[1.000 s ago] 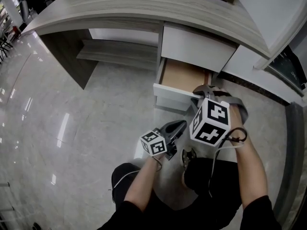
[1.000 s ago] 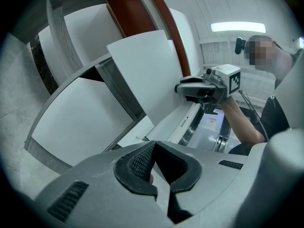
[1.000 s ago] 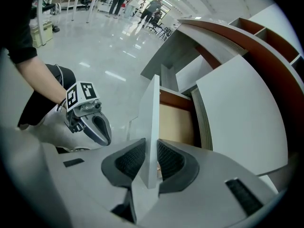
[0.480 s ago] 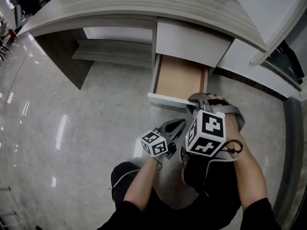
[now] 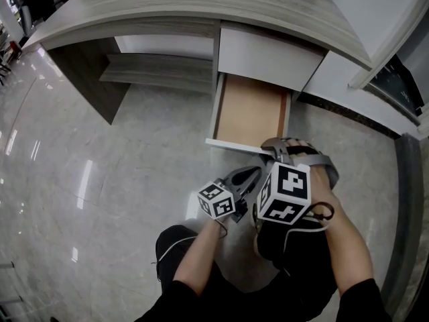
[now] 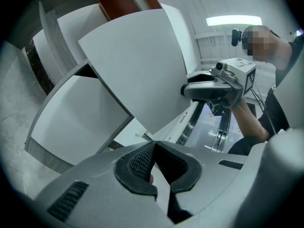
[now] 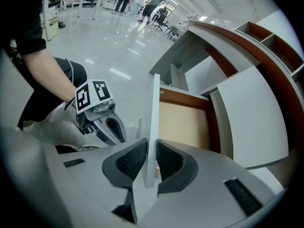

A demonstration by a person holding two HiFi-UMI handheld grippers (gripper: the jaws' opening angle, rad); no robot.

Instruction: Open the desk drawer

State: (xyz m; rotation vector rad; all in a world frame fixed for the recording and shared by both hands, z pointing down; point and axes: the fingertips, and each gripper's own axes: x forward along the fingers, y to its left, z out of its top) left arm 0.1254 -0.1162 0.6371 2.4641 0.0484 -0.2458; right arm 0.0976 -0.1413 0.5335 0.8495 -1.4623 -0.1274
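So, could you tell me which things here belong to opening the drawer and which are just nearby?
In use: drawer; its front panel; right gripper, jaws just closing on that panel.
Nearby: left gripper, shut and empty; desktop; shelf under it.

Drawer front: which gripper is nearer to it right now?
Right. The right gripper has the drawer front between its jaws, which have just been closing on it. The left gripper, shut and empty, hangs apart from it, lower left in the head view.

Grey left gripper point(image 5: 253, 174) and right gripper point(image 5: 272, 147), marker cubes point(image 5: 216, 200), black sleeves point(image 5: 177, 302).
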